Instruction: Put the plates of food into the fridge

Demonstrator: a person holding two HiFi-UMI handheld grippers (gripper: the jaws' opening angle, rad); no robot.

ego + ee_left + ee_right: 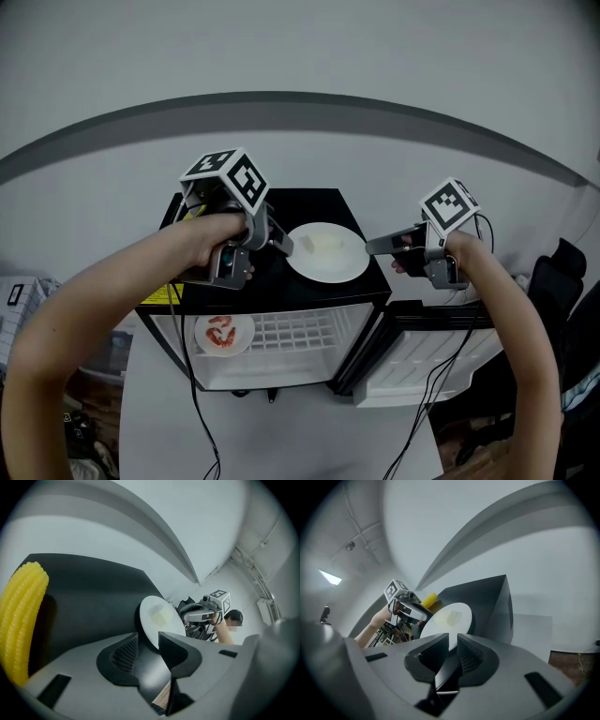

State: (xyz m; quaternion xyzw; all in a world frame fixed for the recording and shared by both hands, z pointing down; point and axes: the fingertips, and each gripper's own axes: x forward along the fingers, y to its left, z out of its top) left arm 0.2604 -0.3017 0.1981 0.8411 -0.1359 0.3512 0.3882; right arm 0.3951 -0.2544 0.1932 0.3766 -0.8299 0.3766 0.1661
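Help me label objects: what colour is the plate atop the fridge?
The plate is white; the head view shows it best.

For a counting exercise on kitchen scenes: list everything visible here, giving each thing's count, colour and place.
fridge: one, black, centre, door open
plate with pale food: one, white, on the fridge top
plate with red food: one, white, on the shelf inside the fridge
corn cob: one, yellow, fridge top, left side
chair: one, black, right edge
left forearm: one, bare
right forearm: one, bare
left claw: one, grey, open, at top plate's left rim
right claw: one, grey, slightly open, at its right rim
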